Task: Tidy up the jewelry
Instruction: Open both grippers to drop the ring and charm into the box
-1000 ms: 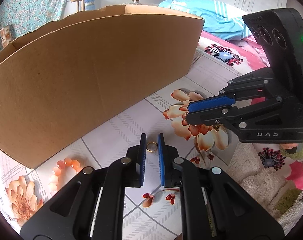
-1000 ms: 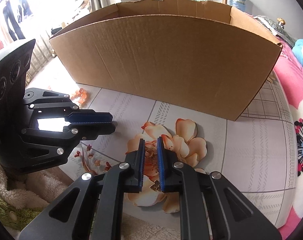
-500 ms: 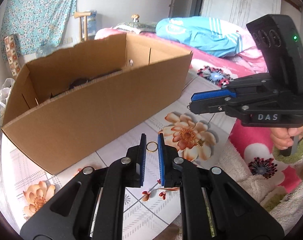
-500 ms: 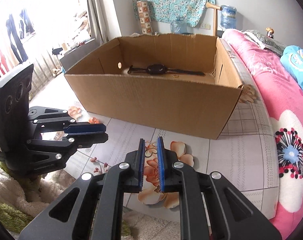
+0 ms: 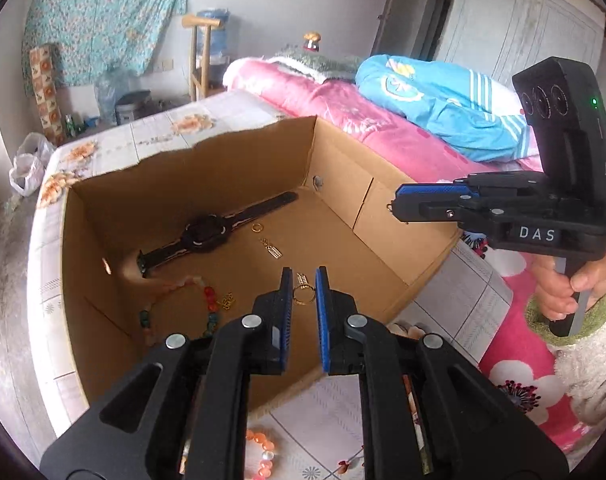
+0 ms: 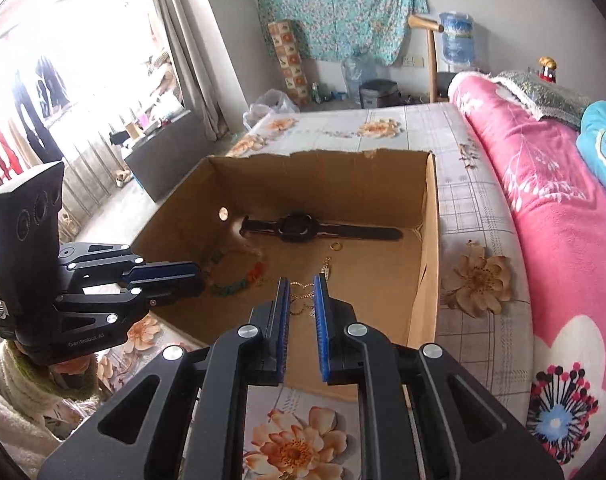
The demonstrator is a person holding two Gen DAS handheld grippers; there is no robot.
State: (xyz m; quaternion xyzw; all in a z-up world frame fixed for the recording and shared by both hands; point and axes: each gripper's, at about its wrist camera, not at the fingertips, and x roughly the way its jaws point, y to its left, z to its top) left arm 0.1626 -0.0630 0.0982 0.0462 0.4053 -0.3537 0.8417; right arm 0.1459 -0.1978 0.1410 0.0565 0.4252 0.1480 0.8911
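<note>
Room: bedding in pink (image 5: 343, 120) is filling the right of both views, and a floral tile-patterned cloth (image 6: 455, 184) is lying under everything.
Box: your cardboard box (image 5: 239, 172) is sitting mid-frame, open-topped, already holding a black watch (image 5: 207, 232), a beaded bracelet (image 5: 209, 304) and small gold pieces.
Left gripper: your left gripper (image 5: 303, 294) is hovering low centre in its own view, jaws nearly closed and pinching a gold ring (image 5: 303, 294) between the blue pads.
Right gripper: your right gripper (image 6: 301, 300) is nearly clenched too; something small and gold is dangling at its tip (image 5: 391, 208) at mid right, but you cannot tell what.
Loose item: an orange bead bracelet (image 5: 259, 438) is waiting outside the box, bottom centre.
Risk: the ring is sitting at the pad tips, so any tilt or jolt is likely to flick it outside the box, onto the patterned cloth where it is hard to spot.
</note>
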